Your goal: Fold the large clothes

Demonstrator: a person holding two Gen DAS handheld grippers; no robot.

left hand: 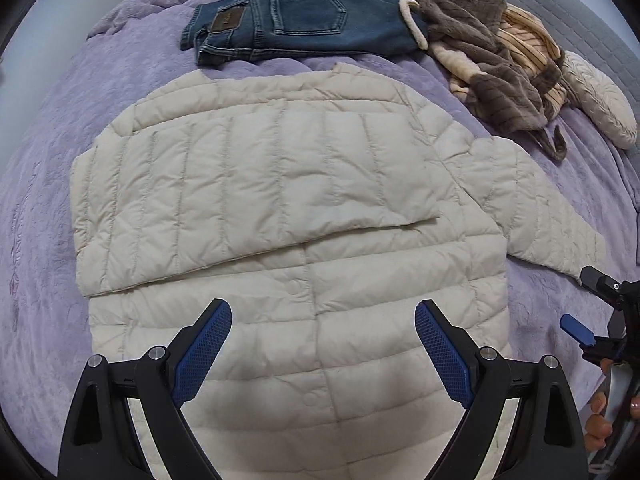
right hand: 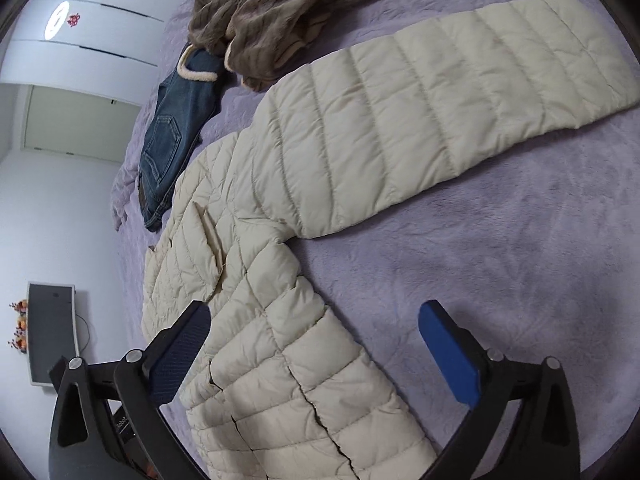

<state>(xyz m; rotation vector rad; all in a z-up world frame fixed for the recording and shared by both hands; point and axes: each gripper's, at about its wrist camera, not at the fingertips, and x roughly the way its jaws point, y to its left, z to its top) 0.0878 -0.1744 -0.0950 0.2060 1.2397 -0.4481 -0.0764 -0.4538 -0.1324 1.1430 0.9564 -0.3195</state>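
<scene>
A cream quilted puffer jacket [left hand: 280, 208] lies flat on a purple bedspread [left hand: 44, 208]. One sleeve is folded across its chest; the other sleeve [right hand: 440, 112] stretches out to the right. My left gripper [left hand: 323, 320] is open and empty above the jacket's lower front. My right gripper [right hand: 314, 320] is open and empty above the jacket's side edge near the armpit, and it shows at the right edge of the left wrist view [left hand: 592, 312].
Folded blue jeans [left hand: 296, 20] lie at the far side of the bed. A brown and striped fleece garment [left hand: 500, 60] is heaped to their right, next to a cream pillow [left hand: 600, 104]. A grey headboard [left hand: 568, 8] is beyond. White wall and dark monitor [right hand: 52, 340] lie left.
</scene>
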